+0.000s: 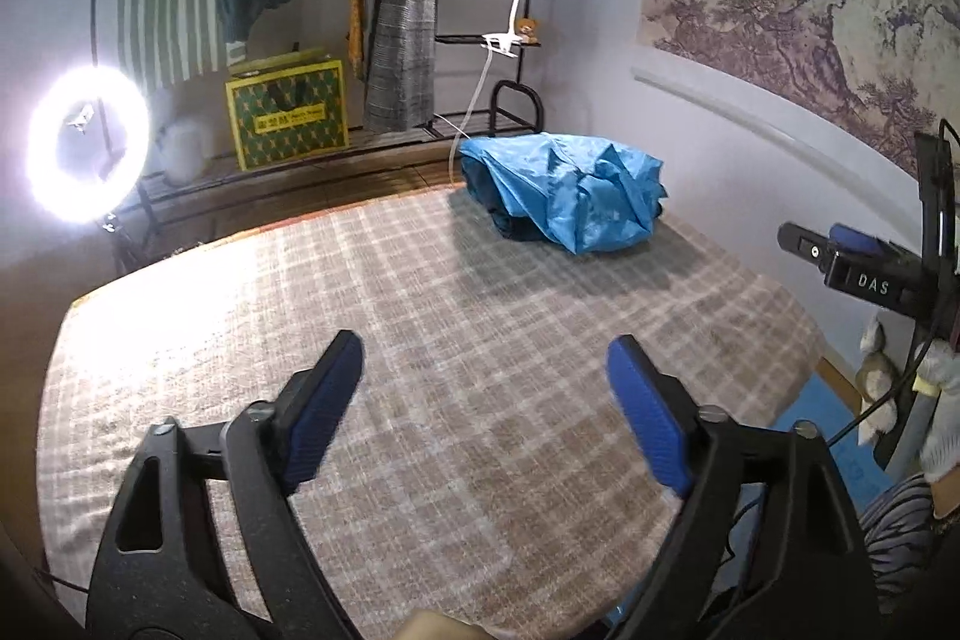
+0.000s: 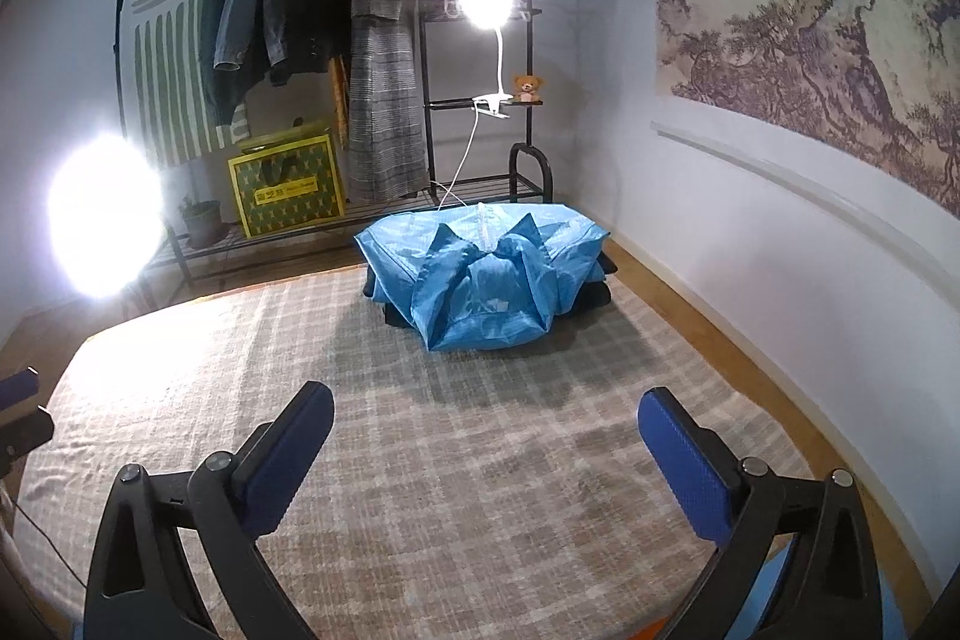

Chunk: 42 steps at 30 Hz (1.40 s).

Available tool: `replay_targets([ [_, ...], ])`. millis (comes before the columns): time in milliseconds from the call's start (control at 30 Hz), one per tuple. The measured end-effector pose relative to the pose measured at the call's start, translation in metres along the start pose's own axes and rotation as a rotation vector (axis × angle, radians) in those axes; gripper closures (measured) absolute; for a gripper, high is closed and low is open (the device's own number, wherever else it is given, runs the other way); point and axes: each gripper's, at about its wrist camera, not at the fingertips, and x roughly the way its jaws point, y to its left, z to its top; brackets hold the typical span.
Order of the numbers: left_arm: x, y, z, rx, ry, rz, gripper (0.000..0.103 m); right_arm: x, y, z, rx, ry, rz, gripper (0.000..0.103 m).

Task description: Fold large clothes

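A light-blue jacket (image 2: 486, 274) lies folded into a bundle at the far end of the checked beige blanket (image 2: 456, 448), on top of something dark. In the left wrist view the same blue jacket (image 1: 570, 190) sits far right on the blanket (image 1: 420, 292). My left gripper (image 1: 486, 370) hovers over the near part of the blanket, jaws wide open with nothing between them. My right gripper (image 2: 486, 418) is likewise open and empty, well short of the jacket. The right gripper's side (image 1: 852, 262) shows at the right edge of the left wrist view, held by a gloved hand (image 1: 942, 400).
A black clothes rack (image 2: 420, 40) with hanging coats stands behind the blanket, a yellow-green box (image 2: 288, 184) on its lower shelf. A ring light (image 1: 87, 142) glares at left, and a clip lamp (image 2: 486, 4) shines on the rack. A wall with a landscape mural (image 2: 810, 10) runs along the right.
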Motion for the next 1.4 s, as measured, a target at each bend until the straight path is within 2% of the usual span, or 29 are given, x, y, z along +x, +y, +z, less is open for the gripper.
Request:
replay_targets([
  [33,-0.001,-0.001,0.000,0.007,-0.012,0.011,0.005,0.003,-0.001,0.000,0.010,0.006,0.005,0.000],
  [167,-0.008,-0.007,0.001,0.055,-0.060,0.064,0.000,0.005,-0.006,0.002,0.040,-0.009,-0.004,0.000],
  [533,-0.008,-0.016,0.000,0.090,-0.051,0.103,0.000,0.008,-0.006,0.002,0.032,-0.033,-0.037,0.000],
  [733,-0.014,-0.015,0.001,0.073,-0.077,0.098,0.000,0.007,-0.003,0.001,0.027,-0.038,-0.034,0.000],
  [1400,-0.021,-0.019,0.005,0.077,-0.085,0.081,0.000,0.007,0.000,0.001,0.009,-0.045,-0.032,0.000],
])
